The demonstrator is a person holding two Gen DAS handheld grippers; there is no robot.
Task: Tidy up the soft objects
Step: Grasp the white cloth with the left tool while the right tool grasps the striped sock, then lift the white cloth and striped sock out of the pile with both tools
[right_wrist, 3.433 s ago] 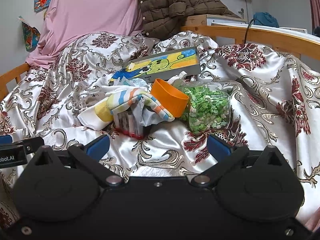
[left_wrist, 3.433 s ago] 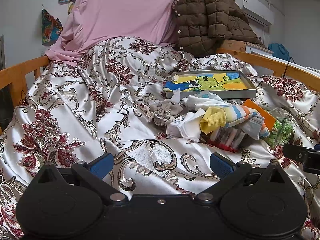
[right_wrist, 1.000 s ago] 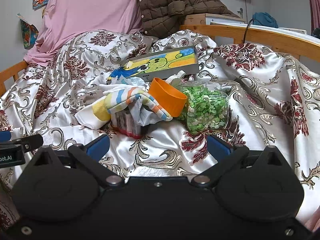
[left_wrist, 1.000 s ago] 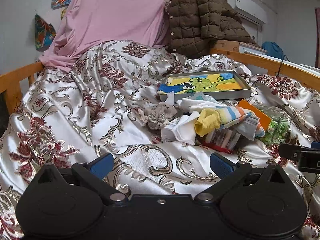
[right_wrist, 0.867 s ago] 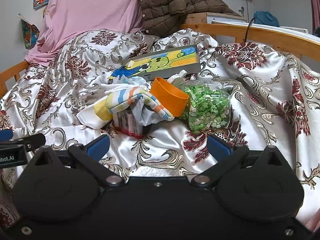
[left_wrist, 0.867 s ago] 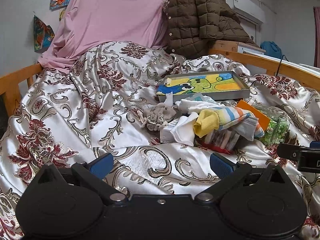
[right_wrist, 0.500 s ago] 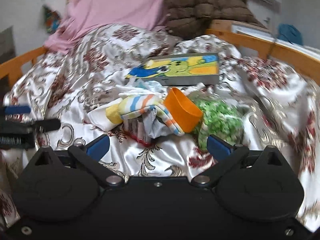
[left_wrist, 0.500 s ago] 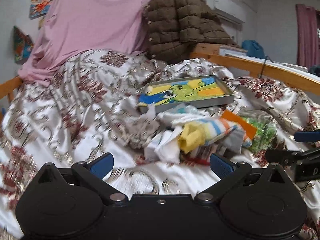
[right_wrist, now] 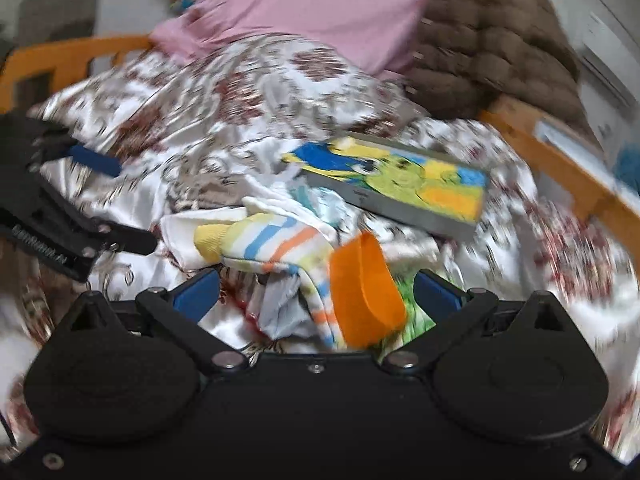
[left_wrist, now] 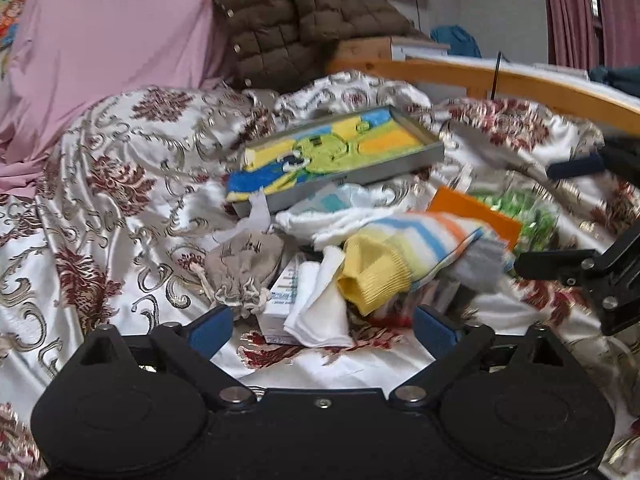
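Note:
A striped sock with a yellow cuff (left_wrist: pixel 404 248) (right_wrist: pixel 272 240) tops a pile on the bed. A white cloth (left_wrist: pixel 320 312), a grey drawstring pouch (left_wrist: pixel 244 264) and a small box (left_wrist: pixel 280 300) lie beside it. My left gripper (left_wrist: pixel 322 328) is low before the pile. Its jaws are closing, with the white cloth and the box's corner between the fingertips, untouched by the pads. My right gripper (right_wrist: pixel 316 296) is open, tilted, with the sock's toe and an orange-lidded jar (right_wrist: pixel 364 292) between its fingers, not gripped. Each gripper shows at the edge of the other's view.
A flat box with a cartoon picture (left_wrist: pixel 340 152) (right_wrist: pixel 400 184) lies behind the pile. The jar of green bits (left_wrist: pixel 532 216) sits right of the sock. A pink cloth (left_wrist: pixel 112 40), a brown quilted jacket (left_wrist: pixel 296 12) and the wooden bed rail (left_wrist: pixel 520 84) stand at the back.
Both grippers have come in close to the pile, which now sits between their fingers. The right view has rolled and blurred. The left gripper's fingers stand slightly closer together.

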